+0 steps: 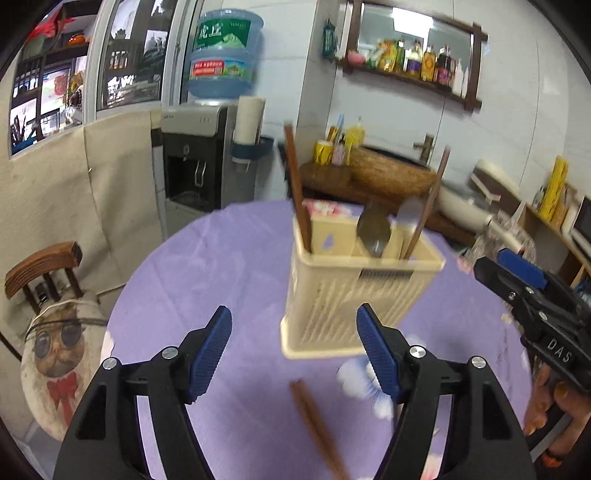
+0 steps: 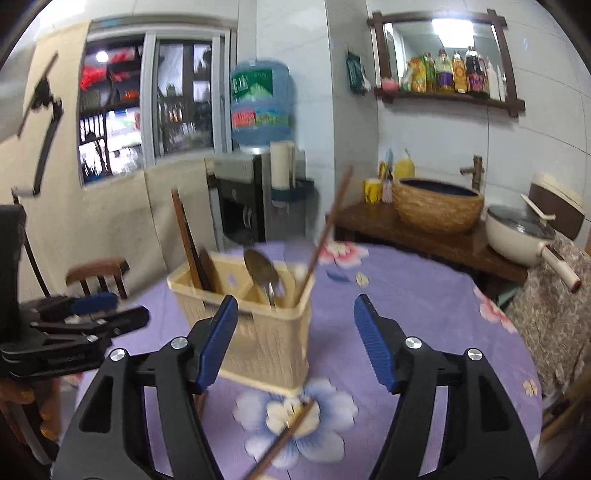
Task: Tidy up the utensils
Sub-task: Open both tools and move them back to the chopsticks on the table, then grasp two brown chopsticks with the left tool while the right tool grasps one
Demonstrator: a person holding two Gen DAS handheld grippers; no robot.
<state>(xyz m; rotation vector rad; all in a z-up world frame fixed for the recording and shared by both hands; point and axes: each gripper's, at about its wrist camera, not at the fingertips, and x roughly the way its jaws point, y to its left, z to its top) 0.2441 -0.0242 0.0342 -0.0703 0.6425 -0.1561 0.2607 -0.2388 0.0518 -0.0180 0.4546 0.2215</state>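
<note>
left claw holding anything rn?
No, the left claw is open and empty; a chopstick lies on the purple tablecloth between its fingers.

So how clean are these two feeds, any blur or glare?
Left wrist view: utensil basket and loose chopsticks are motion-smeared; the left tool is sharp. Right wrist view: basket edges and background are smeared, with glare in the wall mirror.

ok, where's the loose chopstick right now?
The loose chopstick lies on the purple tablecloth just in front of the cream utensil basket. In the left wrist view it sits between the open left claw fingers.
</note>
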